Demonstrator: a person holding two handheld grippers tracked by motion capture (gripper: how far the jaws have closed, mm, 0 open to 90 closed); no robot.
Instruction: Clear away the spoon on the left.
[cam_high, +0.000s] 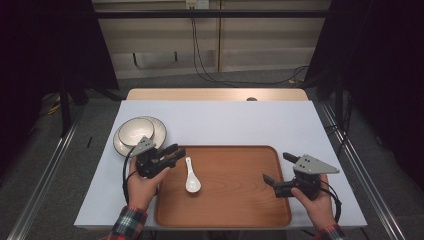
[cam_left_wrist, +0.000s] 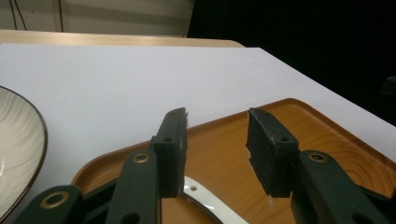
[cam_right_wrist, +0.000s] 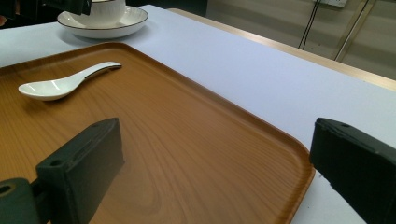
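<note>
Resting spoon: white ceramic spoon (cam_high: 192, 177) lies flat on wooden tray (cam_high: 240, 210), left part of tray, bowl end toward person, handle pointing away.
Spoon vs L gripper: left gripper (cam_high: 173, 151) just beside handle tip; in left gripper view the handle (cam_left_wrist: 210, 203) runs low between the jaws, pads apart from it, no squeeze seen.
L gripper state: jaws partly parted, holding nothing.
R gripper state: right gripper (cam_high: 278, 169) over tray's right part, jaws wide apart, nothing between them; well apart from spoon.
Bowl + plate: white bowl (cam_high: 136, 130) w/ dark rim sits on matching plate (cam_high: 159, 131), on white table cover (cam_high: 240, 120) just off tray's far-left corner, near L gripper.
Progress (judgement): spoon looks placed on tray, so that bit prob done; bowl and plate not yet on tray, likely what's left. Can't tell which goes next.
Writing/brands: none legible on spoon, tray, crockery or grippers.
Surrounds: cables (cam_high: 200, 65) trail down wall beyond table.
</note>
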